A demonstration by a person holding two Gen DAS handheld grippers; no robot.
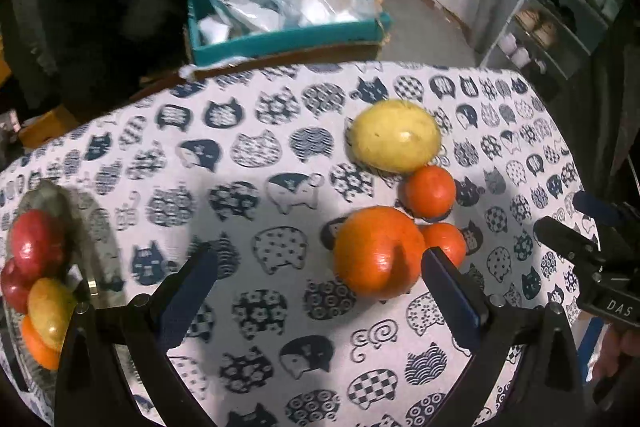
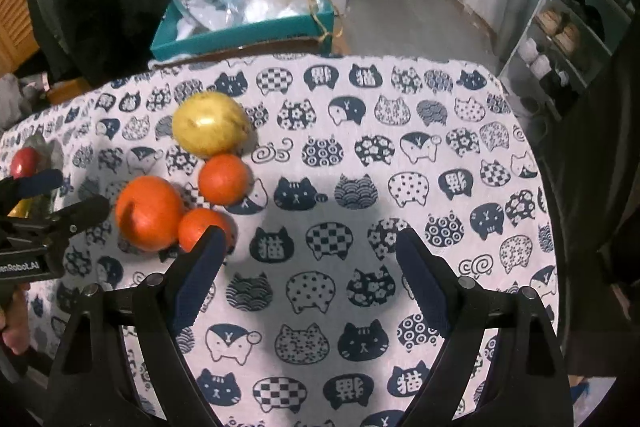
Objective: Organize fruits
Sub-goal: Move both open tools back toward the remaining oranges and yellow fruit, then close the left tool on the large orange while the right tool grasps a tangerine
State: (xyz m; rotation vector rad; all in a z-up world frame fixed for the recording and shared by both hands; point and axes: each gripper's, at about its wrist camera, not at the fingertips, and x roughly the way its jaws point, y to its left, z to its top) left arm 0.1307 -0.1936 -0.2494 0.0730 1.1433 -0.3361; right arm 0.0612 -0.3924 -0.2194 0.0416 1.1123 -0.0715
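On cat-print tablecloth [image 2: 360, 131], loose fruit, teal box [image 2: 248, 35] behind, both tools spread apart.

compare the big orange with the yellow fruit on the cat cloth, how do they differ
The big orange is deep orange and round; the yellow fruit is pale yellow and more oval. The big orange lies at the near end of the cluster, by the left gripper, whose jaws stand open; the yellow fruit lies at the far end. Both rest loose on the cat-print cloth, each touching or almost touching a small orange.
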